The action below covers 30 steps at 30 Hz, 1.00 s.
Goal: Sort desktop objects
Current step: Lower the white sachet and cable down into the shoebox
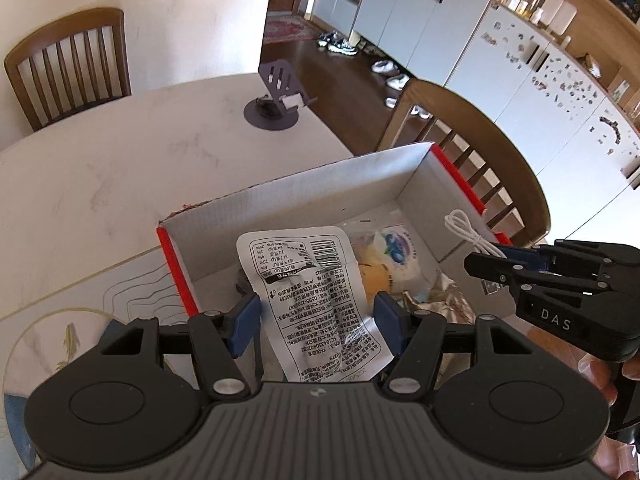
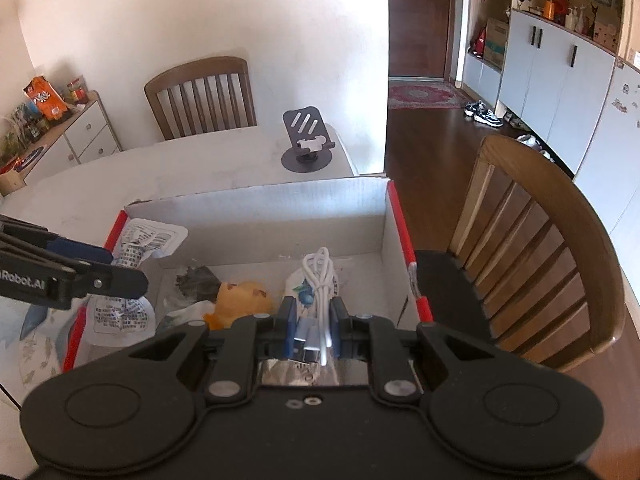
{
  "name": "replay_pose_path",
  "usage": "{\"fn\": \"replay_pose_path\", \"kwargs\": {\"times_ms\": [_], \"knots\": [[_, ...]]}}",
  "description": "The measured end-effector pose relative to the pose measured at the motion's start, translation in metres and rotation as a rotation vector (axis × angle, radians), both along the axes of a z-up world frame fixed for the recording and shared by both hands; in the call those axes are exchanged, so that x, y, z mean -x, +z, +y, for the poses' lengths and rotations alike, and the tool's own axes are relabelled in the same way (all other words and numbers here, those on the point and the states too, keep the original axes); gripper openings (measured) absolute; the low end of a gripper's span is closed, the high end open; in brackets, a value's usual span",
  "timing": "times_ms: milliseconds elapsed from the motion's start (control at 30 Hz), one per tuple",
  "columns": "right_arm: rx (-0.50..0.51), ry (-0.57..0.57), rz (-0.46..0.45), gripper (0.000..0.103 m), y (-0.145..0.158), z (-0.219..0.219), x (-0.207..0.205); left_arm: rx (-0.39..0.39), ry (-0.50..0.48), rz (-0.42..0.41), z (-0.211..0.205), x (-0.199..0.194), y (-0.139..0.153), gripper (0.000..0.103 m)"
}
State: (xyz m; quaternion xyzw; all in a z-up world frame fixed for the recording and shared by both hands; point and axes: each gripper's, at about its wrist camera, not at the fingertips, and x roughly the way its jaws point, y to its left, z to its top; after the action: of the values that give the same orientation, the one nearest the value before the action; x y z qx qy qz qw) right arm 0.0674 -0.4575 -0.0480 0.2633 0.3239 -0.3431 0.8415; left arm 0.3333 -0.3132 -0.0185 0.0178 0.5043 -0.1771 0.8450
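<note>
A white cardboard box [image 1: 304, 196] with red edges stands open on the pale table. My left gripper [image 1: 316, 320] is shut on a white printed snack packet [image 1: 304, 272], which hangs over the box's left half. In the right wrist view the same packet [image 2: 120, 316] droops from the left gripper [image 2: 120, 268] over the box's left rim. My right gripper [image 2: 314, 324] is shut on a coiled white cable [image 2: 318, 276] above the right side of the box [image 2: 260, 216]. From the left wrist, that right gripper [image 1: 492, 258] shows with the cable [image 1: 466, 228] at its tip.
Inside the box lie a yellow plush toy [image 2: 240, 300], a clear bag with a blue print [image 1: 396, 252] and crumpled wrappers. A grey phone stand [image 2: 306, 140] sits at the table's far end. Wooden chairs stand behind the table [image 2: 200, 96] and right of the box [image 2: 540, 260].
</note>
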Motion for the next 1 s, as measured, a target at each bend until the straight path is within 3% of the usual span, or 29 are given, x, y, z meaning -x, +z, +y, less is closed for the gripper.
{"fn": "replay_pose_path", "kwargs": {"times_ms": [567, 1000], "knots": [[0.022, 0.015, 0.135, 0.016, -0.04, -0.024, -0.036, -0.123, -0.017, 0.048, -0.013, -0.032, -0.03, 0.062], [0.013, 0.04, 0.156, 0.019, -0.05, -0.026, -0.04, -0.14, -0.002, 0.068, -0.013, -0.042, -0.041, 0.061]]}}
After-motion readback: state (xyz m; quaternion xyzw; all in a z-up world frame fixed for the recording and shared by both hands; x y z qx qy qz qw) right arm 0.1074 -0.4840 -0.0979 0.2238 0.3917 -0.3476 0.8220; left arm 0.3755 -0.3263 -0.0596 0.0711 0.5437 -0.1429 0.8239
